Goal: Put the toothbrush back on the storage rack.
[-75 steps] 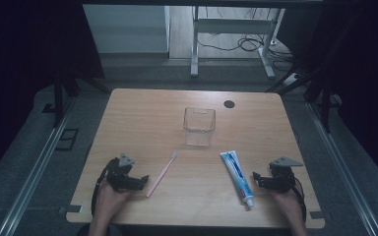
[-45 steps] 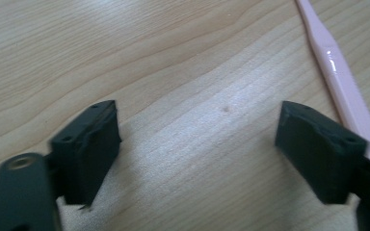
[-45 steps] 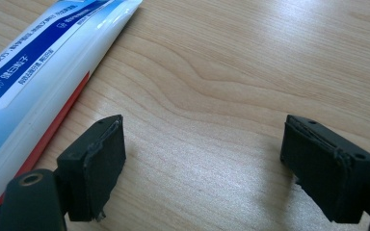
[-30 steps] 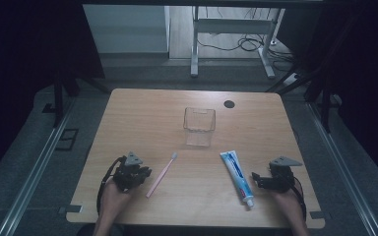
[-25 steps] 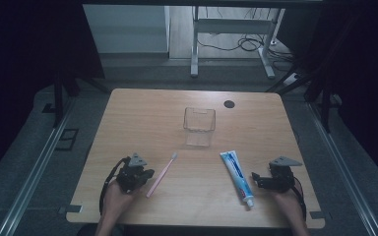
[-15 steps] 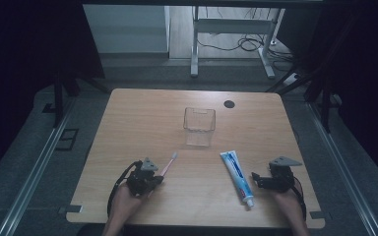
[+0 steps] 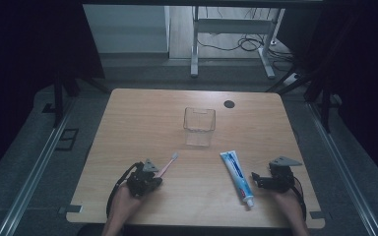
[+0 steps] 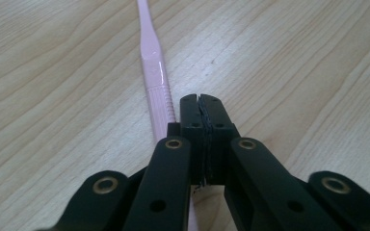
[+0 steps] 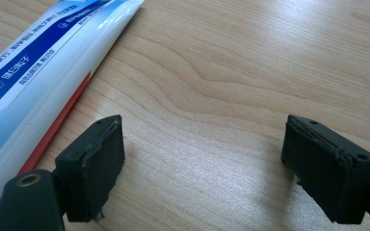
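The left gripper (image 7: 150,178) has been sliding along the table's (image 7: 142,113) near edge toward the pink toothbrush (image 8: 154,79), and its jaws are now sitting clenched together just beside the handle, nothing between them. The toothbrush is lying where it was, left of centre. The right gripper (image 9: 202,163) is resting spread wide and unmoved beside the toothpaste tube (image 7: 236,174), near the near right corner.
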Motion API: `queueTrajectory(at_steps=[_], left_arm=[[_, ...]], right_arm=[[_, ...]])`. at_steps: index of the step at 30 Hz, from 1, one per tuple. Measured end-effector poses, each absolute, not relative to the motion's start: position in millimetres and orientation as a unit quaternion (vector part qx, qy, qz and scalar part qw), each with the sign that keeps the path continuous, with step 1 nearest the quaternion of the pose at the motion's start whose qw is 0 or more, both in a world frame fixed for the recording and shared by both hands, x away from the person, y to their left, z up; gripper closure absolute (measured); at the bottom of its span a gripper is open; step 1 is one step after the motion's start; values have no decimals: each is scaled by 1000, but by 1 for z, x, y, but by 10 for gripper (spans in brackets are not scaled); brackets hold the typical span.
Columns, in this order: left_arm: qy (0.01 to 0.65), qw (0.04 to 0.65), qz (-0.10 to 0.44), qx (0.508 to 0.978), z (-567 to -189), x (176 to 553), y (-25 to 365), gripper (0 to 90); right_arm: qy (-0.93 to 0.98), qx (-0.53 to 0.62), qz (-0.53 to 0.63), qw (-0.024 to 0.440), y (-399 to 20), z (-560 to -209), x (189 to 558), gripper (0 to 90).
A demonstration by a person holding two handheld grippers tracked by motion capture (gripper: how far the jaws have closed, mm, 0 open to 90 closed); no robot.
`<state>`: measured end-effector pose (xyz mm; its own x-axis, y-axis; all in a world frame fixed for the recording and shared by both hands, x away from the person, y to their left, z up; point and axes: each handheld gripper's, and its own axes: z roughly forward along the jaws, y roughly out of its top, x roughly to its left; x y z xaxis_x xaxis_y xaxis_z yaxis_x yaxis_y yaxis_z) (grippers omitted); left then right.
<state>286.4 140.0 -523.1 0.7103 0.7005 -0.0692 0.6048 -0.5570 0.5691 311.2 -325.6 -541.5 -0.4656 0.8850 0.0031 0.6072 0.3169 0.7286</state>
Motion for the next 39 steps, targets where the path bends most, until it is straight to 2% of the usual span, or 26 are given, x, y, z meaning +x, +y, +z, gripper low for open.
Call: queueTrajectory(at_steps=[8, 20, 30, 39], left_arm=[[380, 280, 95, 876, -522, 290, 154, 866], [375, 295, 85, 875, -512, 291, 159, 865], [385, 275, 71, 878, -503, 298, 167, 765], [386, 251, 60, 886, -500, 311, 165, 730]], right_arm=[[785, 475, 341, 204, -326, -541, 311, 147], [785, 475, 341, 204, -326, -541, 311, 147], [785, 475, 340, 205, -326, -542, 311, 147], [786, 474, 340, 205, -326, -542, 311, 147]])
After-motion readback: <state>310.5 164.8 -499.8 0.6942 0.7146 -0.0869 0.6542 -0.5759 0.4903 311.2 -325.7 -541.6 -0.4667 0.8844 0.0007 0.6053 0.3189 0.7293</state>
